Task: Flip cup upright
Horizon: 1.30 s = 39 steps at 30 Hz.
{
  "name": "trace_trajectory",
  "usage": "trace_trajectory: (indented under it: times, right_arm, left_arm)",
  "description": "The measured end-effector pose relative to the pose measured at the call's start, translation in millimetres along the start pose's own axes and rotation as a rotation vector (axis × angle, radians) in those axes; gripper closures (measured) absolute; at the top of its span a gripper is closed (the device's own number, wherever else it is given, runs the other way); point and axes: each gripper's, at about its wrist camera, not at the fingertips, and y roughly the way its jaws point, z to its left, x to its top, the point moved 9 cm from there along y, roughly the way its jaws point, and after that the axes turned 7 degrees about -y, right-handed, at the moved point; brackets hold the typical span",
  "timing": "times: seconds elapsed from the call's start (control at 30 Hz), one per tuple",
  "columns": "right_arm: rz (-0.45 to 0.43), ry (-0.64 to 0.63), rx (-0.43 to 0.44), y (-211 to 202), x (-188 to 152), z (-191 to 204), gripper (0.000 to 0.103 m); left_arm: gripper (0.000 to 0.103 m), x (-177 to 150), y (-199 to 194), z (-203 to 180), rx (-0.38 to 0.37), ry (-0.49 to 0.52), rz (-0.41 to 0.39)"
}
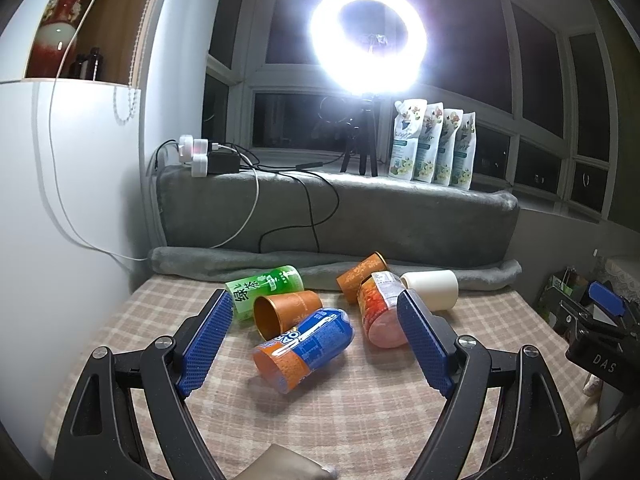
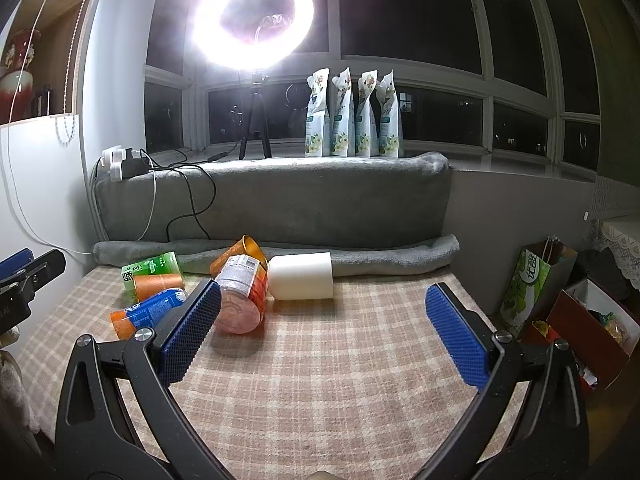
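Six cups lie on their sides in a cluster on the checked cloth [image 1: 360, 420]. The blue and orange cup [image 1: 304, 350] lies just ahead of the left gripper [image 1: 316, 316], between its fingers, which are wide apart and hold nothing. Its long axis runs from near-left to far-right, and the end facing the camera looks closed. The right gripper [image 2: 320, 312] is also open and empty; the white cup [image 2: 301, 276] lies crosswise ahead of it.

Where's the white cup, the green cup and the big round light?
white cup [image 2: 301, 276], right wrist view, on its side wall.
green cup [image 1: 266, 290], left wrist view, on its printed side.
ring light [image 1: 320, 36], left wrist view, on the glowing ring's left part.
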Motion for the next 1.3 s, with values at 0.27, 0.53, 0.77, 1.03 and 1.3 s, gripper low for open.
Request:
trace_trajectory:
  times: [0.27,0.53,0.77,1.03,1.3]
  right_arm:
    - [0.005,0.002,0.002,-0.2,-2.2,0.8,0.0]
    - [0.006,0.001,0.001,0.1,-1.8,0.7,0.0]
    - [0.006,0.002,0.003,0.2,-1.8,0.7,0.0]
    - [0.01,-0.002,0.005,0.4,-4.0,3.0,0.0]
    - [0.013,-0.003,0.007,0.8,-4.9,4.9,0.0]
  left_arm:
    - [0.019,-0.8,-0.8,0.2,0.0,-0.002,0.0]
    - [0.019,-1.4,-0.6,-0.9,0.0,0.0,-0.001]
    - [0.019,-1.4,-0.9,-1.8,0.0,0.0,-0.002]
    - [0.019,-1.6,-1.2,-2.7,-0.003,0.001,-0.002]
    - [0.019,-2.0,-1.7,-2.9,-0.003,0.0,-0.003]
